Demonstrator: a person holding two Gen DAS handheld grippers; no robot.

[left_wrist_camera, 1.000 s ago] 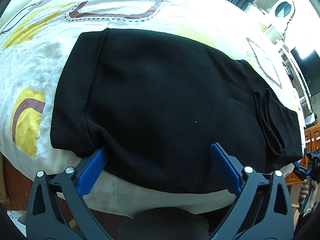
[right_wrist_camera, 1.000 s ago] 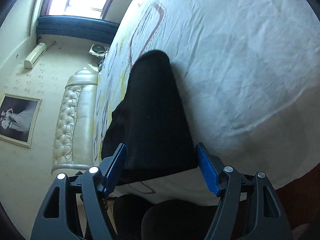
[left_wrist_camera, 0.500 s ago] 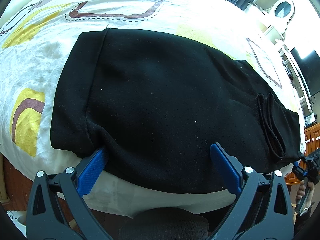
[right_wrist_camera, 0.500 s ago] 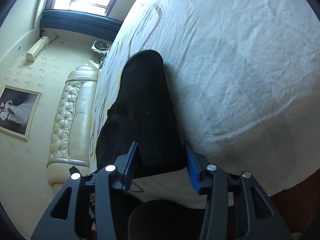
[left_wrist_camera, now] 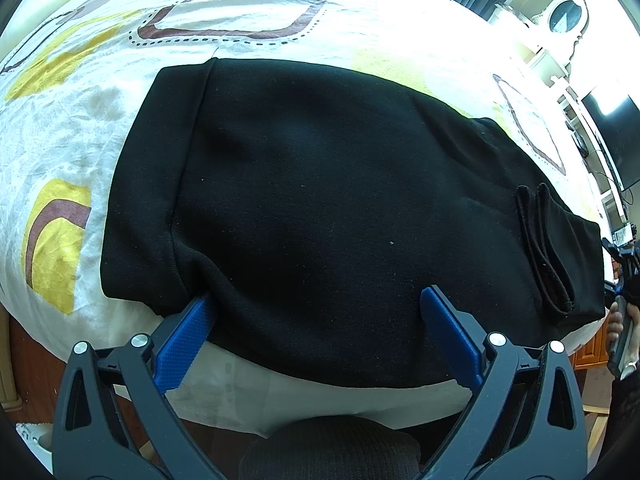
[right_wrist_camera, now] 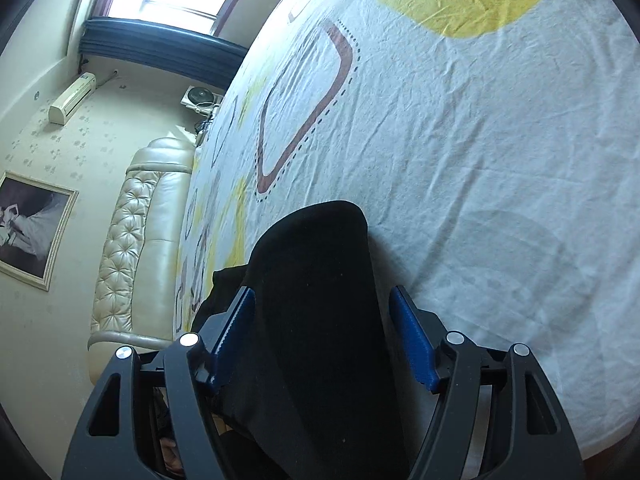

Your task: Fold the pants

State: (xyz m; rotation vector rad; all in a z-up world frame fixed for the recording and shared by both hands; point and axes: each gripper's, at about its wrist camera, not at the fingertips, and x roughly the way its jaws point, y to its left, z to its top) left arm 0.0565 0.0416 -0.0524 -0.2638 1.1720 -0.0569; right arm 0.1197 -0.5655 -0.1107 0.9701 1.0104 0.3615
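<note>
While the black pants (left_wrist_camera: 328, 200) lie spread flat near the front edge of the bed (left_wrist_camera: 240, 12), the left gripper (left_wrist_camera: 316, 316) hangs over that edge with its two blue fingers (left_wrist_camera: 182, 344) far apart. The pants' near edge sits between those fingers, but the fingers do not squeeze it. The waistband end lies to the left in the left wrist view, and the leg ends with their cuffs (left_wrist_camera: 548, 248) lie to the right. At the far right of that view, a hand (left_wrist_camera: 620, 320) holds the other tool just past the leg ends. In the right wrist view, the right gripper (right_wrist_camera: 324, 340) has the narrow leg end of the pants (right_wrist_camera: 320, 300) between its fingers. Its jaws are opening, and a gap shows beside the right finger (right_wrist_camera: 412, 340). The left finger looks very close to the cloth. The bed sheet (right_wrist_camera: 480, 160) is white with yellow and brown shapes. A puffy headboard (right_wrist_camera: 132, 240) and a framed picture (right_wrist_camera: 28, 228) show on the left.
</note>
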